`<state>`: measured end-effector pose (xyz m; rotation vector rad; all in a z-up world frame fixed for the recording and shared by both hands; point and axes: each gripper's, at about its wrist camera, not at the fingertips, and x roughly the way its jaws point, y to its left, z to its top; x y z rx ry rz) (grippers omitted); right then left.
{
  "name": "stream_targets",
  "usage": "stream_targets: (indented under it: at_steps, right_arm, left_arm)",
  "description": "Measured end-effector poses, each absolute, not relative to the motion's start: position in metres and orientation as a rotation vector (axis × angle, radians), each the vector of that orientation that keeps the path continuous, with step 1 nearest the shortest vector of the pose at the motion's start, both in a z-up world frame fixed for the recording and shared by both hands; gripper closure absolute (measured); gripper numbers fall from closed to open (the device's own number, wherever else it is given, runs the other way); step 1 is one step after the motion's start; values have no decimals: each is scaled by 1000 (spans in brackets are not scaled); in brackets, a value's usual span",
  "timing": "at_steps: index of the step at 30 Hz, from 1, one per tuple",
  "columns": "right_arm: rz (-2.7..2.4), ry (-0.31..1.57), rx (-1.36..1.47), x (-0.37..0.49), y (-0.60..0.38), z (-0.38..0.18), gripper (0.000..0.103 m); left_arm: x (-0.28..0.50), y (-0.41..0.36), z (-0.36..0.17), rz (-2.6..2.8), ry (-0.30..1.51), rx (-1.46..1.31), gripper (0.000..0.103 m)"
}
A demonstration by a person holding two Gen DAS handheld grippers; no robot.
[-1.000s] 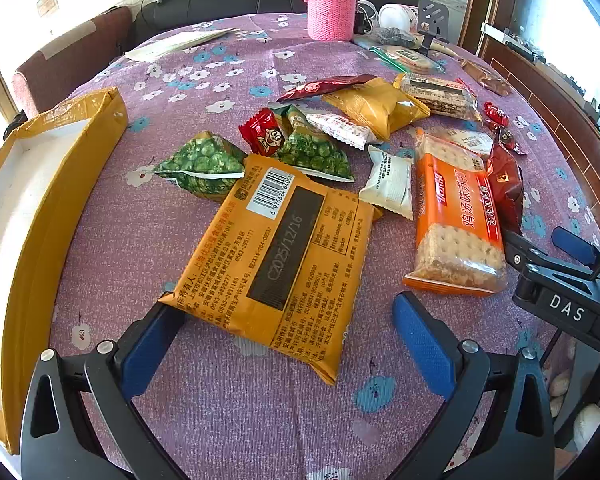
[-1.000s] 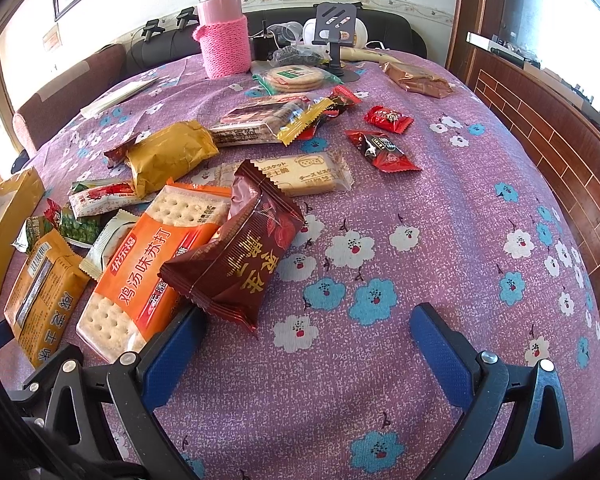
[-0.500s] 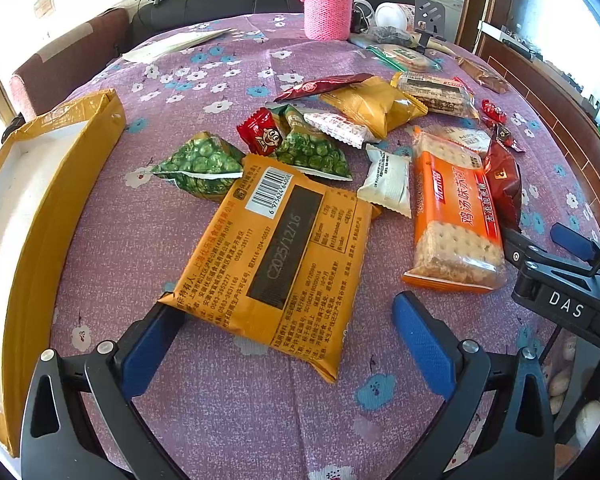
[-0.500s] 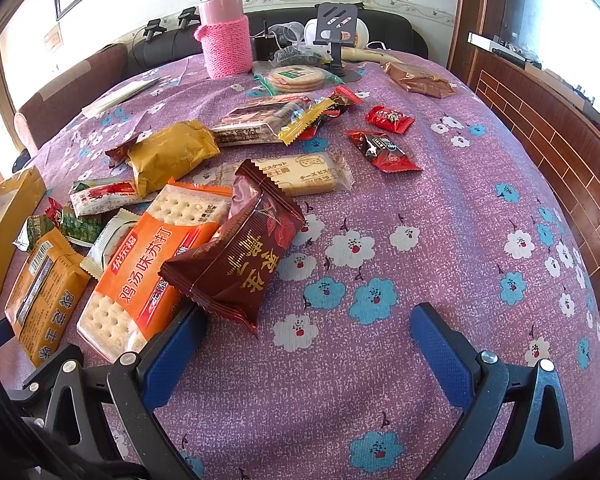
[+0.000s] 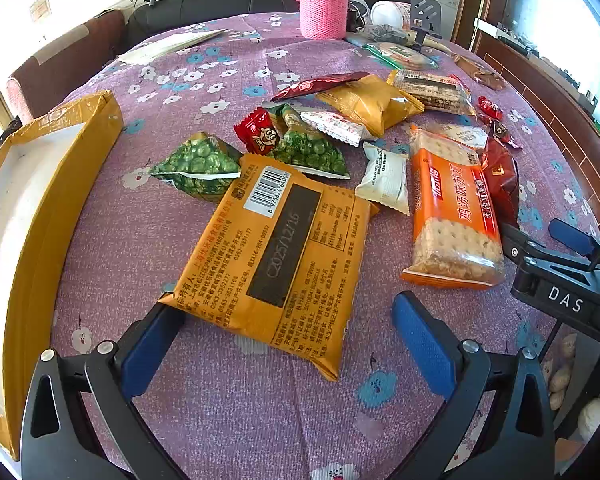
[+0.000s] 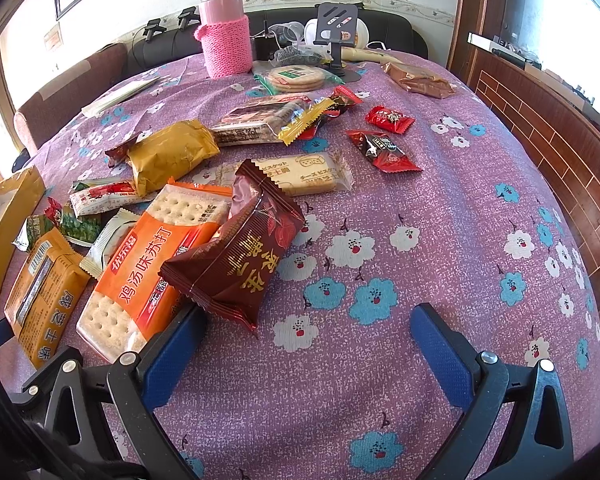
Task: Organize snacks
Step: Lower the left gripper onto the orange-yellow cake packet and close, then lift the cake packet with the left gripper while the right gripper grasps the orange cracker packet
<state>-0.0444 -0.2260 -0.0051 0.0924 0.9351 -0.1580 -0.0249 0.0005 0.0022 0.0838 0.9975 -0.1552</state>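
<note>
Left wrist view shows the left gripper (image 5: 288, 322) spread wide around the yellow packet (image 5: 276, 258), nearest corner between its fingers, so closing comes next, likely before the box (image 5: 32, 216).

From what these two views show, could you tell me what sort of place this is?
Most likely a home dining or living room: a round table under a floral purple tablecloth, a pink flask in a knitted sleeve, and a dark sofa along the wall behind.

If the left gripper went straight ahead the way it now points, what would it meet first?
The big yellow-orange packet. It lies barcode side up between the open fingers of the left gripper, its near edge already level with the fingertips. Height above the tablecloth is unclear.
</note>
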Motion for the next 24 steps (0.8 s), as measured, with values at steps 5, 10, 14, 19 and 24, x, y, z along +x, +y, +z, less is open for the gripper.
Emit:
stream_targets:
  at_steps: [5, 10, 14, 19, 24]
  right_arm:
    - [-127, 941, 82, -46, -228, -5, 0]
    - [-119, 953, 76, -47, -227, -5, 0]
    - [-121, 962, 79, -49, -227, -4, 0]
    - [-132, 957, 81, -51, -226, -4, 0]
    - [-139, 949, 85, -51, -226, -4, 0]
  left_arm:
    - [-23, -1, 2, -115, 992, 66, 0]
    - [-22, -2, 2, -89, 987, 50, 0]
    - [-23, 0, 2, -116, 991, 52, 0]
    - [-23, 0, 2, -143, 994, 74, 0]
    - [-14, 0, 2, -103, 994, 53, 0]
